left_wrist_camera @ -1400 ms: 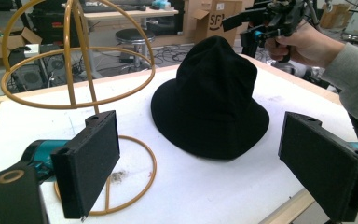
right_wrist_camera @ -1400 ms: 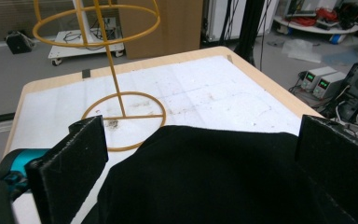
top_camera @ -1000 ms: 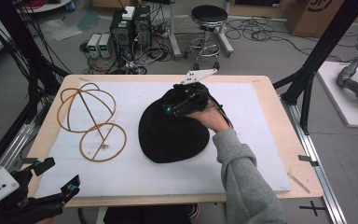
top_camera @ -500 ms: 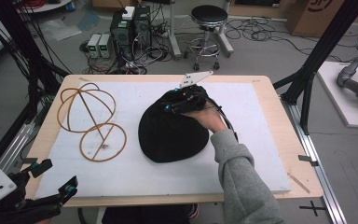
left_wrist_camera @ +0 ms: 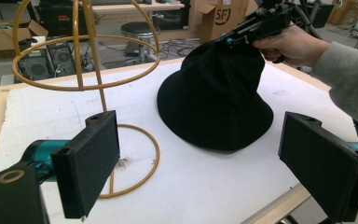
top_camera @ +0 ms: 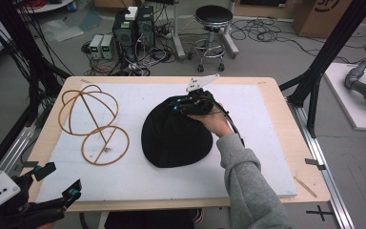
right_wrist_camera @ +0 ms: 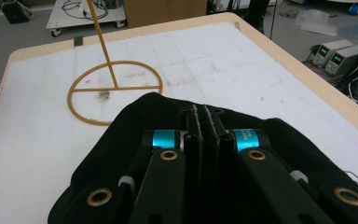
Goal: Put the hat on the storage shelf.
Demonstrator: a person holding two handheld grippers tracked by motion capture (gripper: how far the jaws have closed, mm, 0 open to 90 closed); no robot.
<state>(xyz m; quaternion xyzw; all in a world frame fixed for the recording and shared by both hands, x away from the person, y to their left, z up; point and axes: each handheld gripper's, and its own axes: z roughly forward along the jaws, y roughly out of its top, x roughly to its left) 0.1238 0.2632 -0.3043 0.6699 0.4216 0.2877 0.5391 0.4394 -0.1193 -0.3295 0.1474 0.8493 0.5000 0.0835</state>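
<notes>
A black bucket hat [top_camera: 176, 138] lies on the white mat [top_camera: 267, 143] in the middle of the table. My right gripper [top_camera: 176, 107] rests at the hat's far top; its jaws have just been closing, and they stand shut with a fold of the hat's cloth [right_wrist_camera: 121, 140] pinched between them. The right gripper [right_wrist_camera: 204, 116] shows its pads pressed together. In the left gripper view the hat [left_wrist_camera: 214, 93] is lifted into a peak under the right gripper [left_wrist_camera: 223, 41]. My left gripper [top_camera: 62, 180] hangs open off the table's near left corner, holding nothing [left_wrist_camera: 200, 158].
A tan wire hat stand [top_camera: 88, 112] with a ring base and a domed cage stands on the mat's left; its base ring [right_wrist_camera: 114, 88] lies just beyond the hat. Black frame posts [top_camera: 324, 67] flank the table. A stool [top_camera: 213, 28] and electronics stand on the floor behind.
The right gripper's jaws closed onto the top of the hat and bunched the cloth. Both hands kept their places; the left gripper stays open.
</notes>
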